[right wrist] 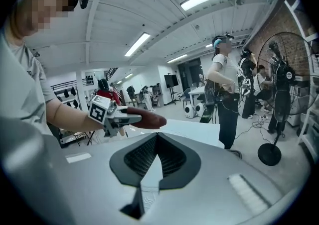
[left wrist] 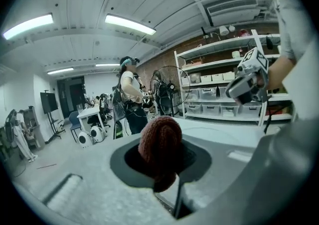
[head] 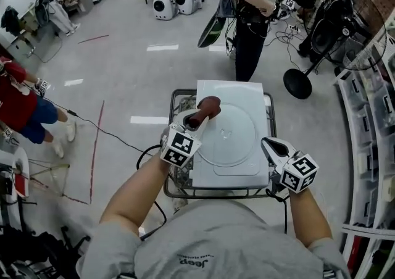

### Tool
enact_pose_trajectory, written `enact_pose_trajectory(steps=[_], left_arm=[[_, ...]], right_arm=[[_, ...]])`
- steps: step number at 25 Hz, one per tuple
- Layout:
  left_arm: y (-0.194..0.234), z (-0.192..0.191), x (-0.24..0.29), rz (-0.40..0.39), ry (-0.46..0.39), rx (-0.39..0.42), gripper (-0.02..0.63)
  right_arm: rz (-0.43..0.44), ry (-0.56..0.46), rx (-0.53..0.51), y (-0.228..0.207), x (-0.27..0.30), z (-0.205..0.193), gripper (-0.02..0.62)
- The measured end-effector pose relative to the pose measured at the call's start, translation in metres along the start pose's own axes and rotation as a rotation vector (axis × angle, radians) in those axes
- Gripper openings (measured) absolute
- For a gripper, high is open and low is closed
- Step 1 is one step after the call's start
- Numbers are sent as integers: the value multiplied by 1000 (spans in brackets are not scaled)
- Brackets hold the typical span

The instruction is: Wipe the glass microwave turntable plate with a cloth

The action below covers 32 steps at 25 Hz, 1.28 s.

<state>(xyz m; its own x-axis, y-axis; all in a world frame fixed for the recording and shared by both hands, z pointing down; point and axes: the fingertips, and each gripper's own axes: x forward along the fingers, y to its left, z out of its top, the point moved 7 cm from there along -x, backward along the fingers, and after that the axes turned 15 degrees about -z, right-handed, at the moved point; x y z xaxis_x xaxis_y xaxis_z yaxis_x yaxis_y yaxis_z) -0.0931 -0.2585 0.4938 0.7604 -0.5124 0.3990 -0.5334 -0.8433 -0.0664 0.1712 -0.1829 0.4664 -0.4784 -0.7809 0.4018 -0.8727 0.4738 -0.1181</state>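
The glass turntable plate (head: 233, 134) lies flat on a white box-like top (head: 247, 91) that rests on a wire cart (head: 177, 95). My left gripper (head: 196, 121) is shut on a brown knitted cloth (head: 208, 108), held just over the plate's far-left rim. In the left gripper view the bunched cloth (left wrist: 160, 143) fills the space between the jaws of that gripper (left wrist: 163, 171). My right gripper (head: 270, 146) hovers by the plate's right edge. Its jaws (right wrist: 157, 137) are shut with nothing in them. The right gripper view shows the cloth (right wrist: 147, 119) across the white top.
A person in dark trousers (head: 253, 18) stands just beyond the cart. A floor fan (head: 327, 34) and storage shelves (head: 370, 117) are to the right. Another person in red (head: 18, 105) is at the far left. Cables (head: 117, 139) trail over the floor.
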Motion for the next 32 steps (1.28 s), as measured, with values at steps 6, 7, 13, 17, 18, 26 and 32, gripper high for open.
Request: enact_pose_trajectory(steps=[6,7,13,17,18,26,32], left_arm=[[13,-14,42,-26,80,-4,69],[12,-17,47,-36,88,-7,69],[-1,-29,53,-86,113,-37,69],[-17,-34,41,-113,110,-60,69],[-22,-35,38,-121,114,-66,69],[-79,-49,1,-178,120,-109,69],[-132,-52,-21,-261,120,-122,69]], right_arm=[[-29,-16,-19,-22,15,11,9],[-30,-15,-25,-26,18,11,9],[-33,-2,-40,-39,42,10,9],[-19,-1,-42,-37,53,11,9],[-15,-1,-42,-35,54,12,9],[13,-6,-49,-15,52,11,9],[34,-11,-65,0,41,8,9]])
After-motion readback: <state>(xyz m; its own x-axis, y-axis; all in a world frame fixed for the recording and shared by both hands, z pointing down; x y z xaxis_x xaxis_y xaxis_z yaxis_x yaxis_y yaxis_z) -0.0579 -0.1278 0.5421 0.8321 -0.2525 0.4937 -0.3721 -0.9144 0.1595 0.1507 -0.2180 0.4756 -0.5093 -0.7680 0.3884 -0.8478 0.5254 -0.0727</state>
